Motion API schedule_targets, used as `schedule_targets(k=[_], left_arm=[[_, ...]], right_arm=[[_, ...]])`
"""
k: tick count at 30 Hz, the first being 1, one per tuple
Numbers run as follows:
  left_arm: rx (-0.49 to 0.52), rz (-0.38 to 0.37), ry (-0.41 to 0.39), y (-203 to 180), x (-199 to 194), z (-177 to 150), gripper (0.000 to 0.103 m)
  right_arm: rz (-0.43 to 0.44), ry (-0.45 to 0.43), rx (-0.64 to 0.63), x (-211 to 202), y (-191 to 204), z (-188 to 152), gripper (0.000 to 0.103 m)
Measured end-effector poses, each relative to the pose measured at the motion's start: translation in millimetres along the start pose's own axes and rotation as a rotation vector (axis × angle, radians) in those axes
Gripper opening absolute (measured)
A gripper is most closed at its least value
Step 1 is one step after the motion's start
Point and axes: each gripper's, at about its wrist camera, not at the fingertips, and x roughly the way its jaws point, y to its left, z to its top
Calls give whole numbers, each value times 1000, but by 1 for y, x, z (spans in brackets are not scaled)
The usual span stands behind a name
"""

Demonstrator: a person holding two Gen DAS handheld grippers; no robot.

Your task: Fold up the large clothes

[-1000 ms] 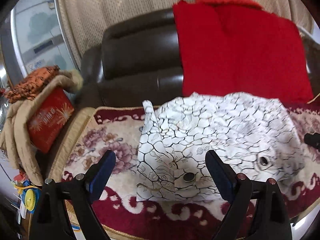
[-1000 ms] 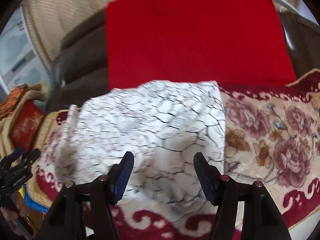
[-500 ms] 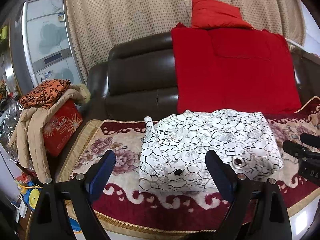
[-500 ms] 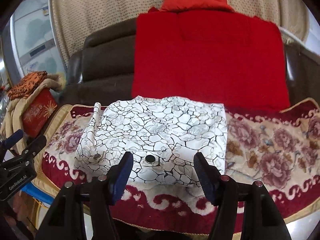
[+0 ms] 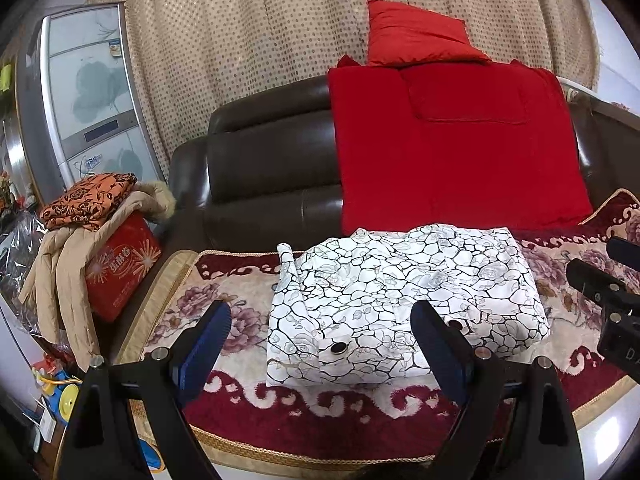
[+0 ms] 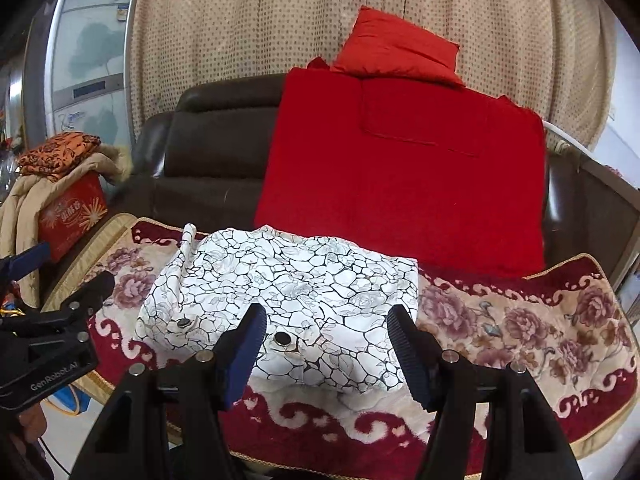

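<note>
A dark sofa (image 5: pixel 264 168) carries a flowered rug (image 5: pixel 224 300), where the white patterned garment (image 5: pixel 400 296) lies folded into a compact bundle. Both claws, left (image 5: pixel 320 344) and right (image 6: pixel 326 344), have pulled back, open and empty; this fold looks finished.

The right gripper (image 5: pixel 612 288) is cut off by the left view's right edge; the garment (image 5: pixel 400 304) hides the rug (image 5: pixel 320 412) beneath it.

One folded white garment (image 5: pixel 404 304) is lying on one floral rug (image 5: pixel 248 400), showing two dark buttons (image 5: pixel 340 347). One red blanket (image 5: pixel 452 148), one red pillow (image 5: pixel 416 36) and one red box (image 5: pixel 120 268) are sitting around.
</note>
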Motion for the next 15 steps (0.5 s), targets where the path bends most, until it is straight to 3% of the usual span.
schedule_targets(k=[15], left_arm=[[11,8,24,-3,11,-1,91]], right_arm=[[-14,4,-3,7,-5,1,67]])
